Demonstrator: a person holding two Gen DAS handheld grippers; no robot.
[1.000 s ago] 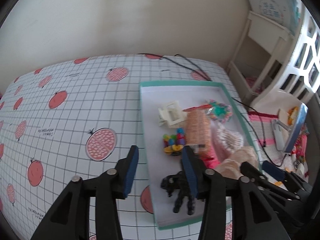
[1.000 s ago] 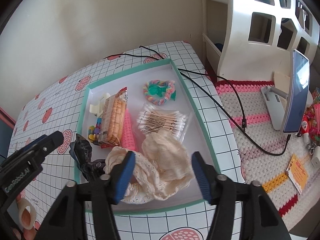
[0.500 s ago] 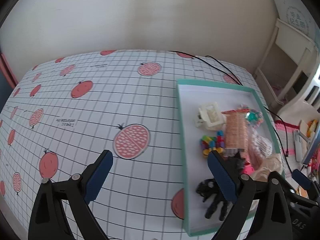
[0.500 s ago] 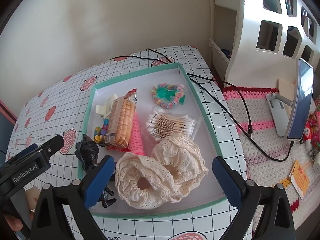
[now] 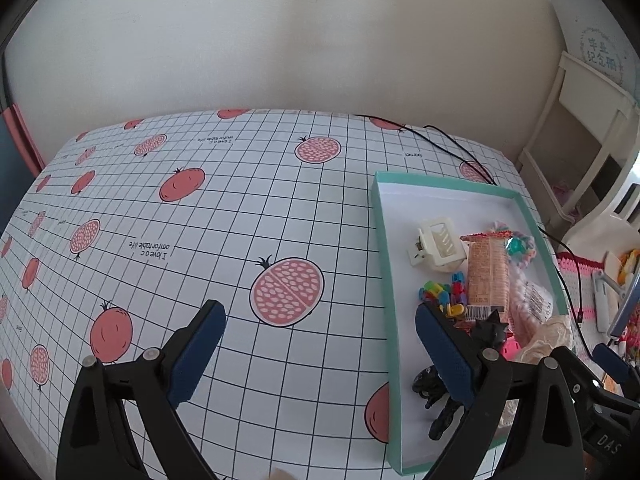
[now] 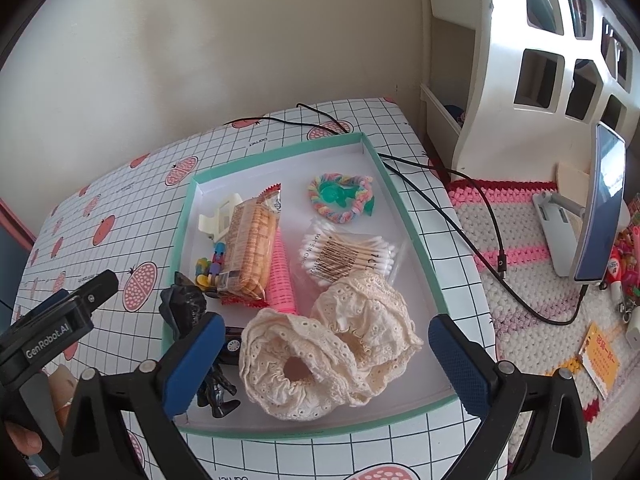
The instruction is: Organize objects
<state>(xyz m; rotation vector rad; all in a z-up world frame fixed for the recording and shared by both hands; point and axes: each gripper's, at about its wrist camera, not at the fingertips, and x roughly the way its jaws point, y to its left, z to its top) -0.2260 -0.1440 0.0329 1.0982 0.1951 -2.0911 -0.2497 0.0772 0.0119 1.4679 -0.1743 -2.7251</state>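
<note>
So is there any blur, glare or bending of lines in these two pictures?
Left wrist view: sharp, soft daylight, grid lines of the cloth bow strongly, corners dark. Right wrist view: also sharp, tray edges curve, faint shadow under the open right claw, mild glare on the shelf.

The left gripper (image 5: 320, 338) was spread wide, its blue-padded fingers (image 5: 196, 346) far apart with nothing between them; it was tilted downward from above. The right gripper (image 6: 322, 354) was likewise gaping, empty, angled down; its blue pads (image 6: 460, 360) faced each other across a broad gap. In the right wrist view a bare hand (image 6: 24, 428) showed at the lower left edge, gripping the left gripper's black body.
</note>
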